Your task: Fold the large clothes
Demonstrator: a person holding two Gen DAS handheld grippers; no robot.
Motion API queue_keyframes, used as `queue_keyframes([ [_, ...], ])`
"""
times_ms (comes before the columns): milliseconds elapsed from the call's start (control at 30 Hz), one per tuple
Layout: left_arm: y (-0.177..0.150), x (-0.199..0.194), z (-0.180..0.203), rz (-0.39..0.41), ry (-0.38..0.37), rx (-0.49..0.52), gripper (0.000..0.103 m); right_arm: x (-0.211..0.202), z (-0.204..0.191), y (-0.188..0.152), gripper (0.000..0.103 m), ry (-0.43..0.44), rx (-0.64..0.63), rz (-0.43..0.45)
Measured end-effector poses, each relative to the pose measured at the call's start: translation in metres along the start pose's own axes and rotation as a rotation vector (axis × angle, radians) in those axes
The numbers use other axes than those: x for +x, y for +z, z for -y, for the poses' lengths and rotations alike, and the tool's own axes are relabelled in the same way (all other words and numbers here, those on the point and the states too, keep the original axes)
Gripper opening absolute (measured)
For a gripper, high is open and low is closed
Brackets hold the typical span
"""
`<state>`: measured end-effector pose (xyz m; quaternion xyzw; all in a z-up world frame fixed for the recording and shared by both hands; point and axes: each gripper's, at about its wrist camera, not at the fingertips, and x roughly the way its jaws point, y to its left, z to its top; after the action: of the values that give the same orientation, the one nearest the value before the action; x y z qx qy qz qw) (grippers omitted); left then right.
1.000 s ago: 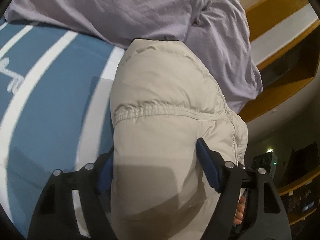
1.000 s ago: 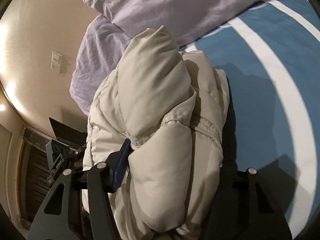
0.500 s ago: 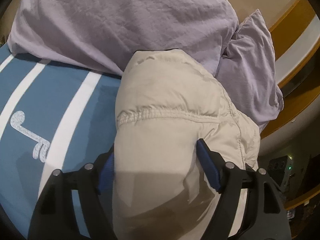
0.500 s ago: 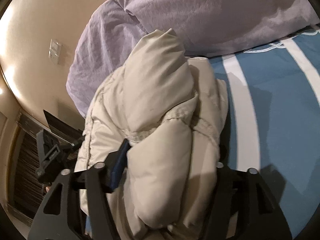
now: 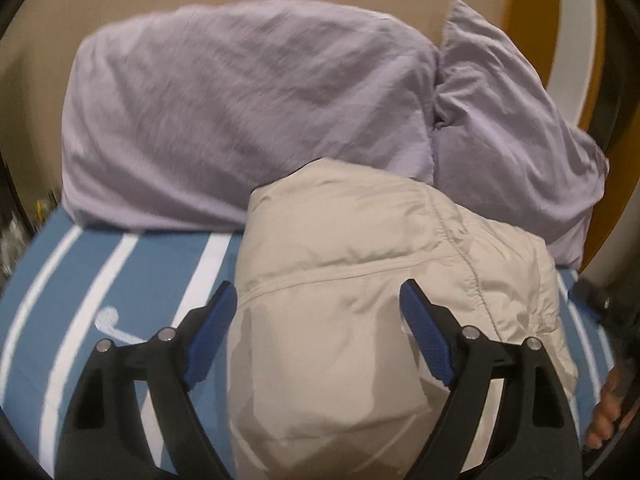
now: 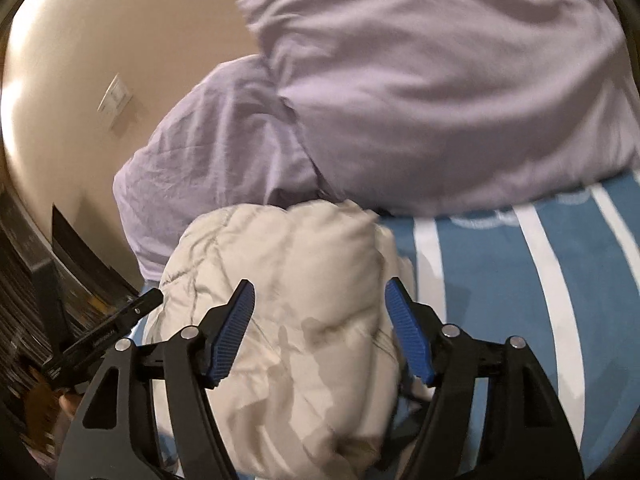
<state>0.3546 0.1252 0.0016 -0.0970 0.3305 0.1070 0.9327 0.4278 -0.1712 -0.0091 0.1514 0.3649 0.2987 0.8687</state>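
- Left wrist view: my left tool (image 5: 316, 320) has its blue pads (image 5: 426, 340) spread wide; they've just been opening more. The folded beige puffer jacket (image 5: 360, 288) sits btwn them, but the pads look clear of the fabric, so no clamp.
- Jacket lies on the bed's blue-and-white striped cover (image 5: 132, 280), filling frame centre down to 6 o'clock, its far end against two lilac pillows (image 5: 248, 112) at 12 o'clock.
- At 4 o'clock, fingers of a hand (image 5: 604, 412) at the frame edge; blurry, can't tell more.
- Right wrist view: my right tool (image 6: 320, 328) also stands apart, opened further over the last sec. Jacket (image 6: 296, 300) bundled btwn the pads (image 6: 234, 336), not pinched as far as I can see.
- Striped cover (image 6: 500, 300) runs off to 3 o'clock; pillows (image 6: 420, 92) at 12 to 1 o'clock, touching jacket's far end.
- Other tool's black tip (image 6: 120, 320) pokes in at 9 o'clock, just beside the jacket.
- Wall plate (image 6: 116, 98) at 10 o'clock on the beige wall.
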Motion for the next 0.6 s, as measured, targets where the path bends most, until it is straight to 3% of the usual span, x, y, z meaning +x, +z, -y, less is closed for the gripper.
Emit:
queue_keyframes([
  [300,-0.006,0.019,0.026,0.0,0.037,0.091,0.09,0.05,-0.047,0.014,0.064,-0.184,-0.233,0.081],
  [433,-0.012,0.022,0.025,0.012,0.023,0.102,0.093,0.075,-0.035,0.007,0.061,-0.236,-0.243,0.017],
  [600,-0.018,0.027,0.028,0.031,0.009,0.111,0.097,0.088,-0.021,-0.005,0.061,-0.235,-0.231,-0.024],
])
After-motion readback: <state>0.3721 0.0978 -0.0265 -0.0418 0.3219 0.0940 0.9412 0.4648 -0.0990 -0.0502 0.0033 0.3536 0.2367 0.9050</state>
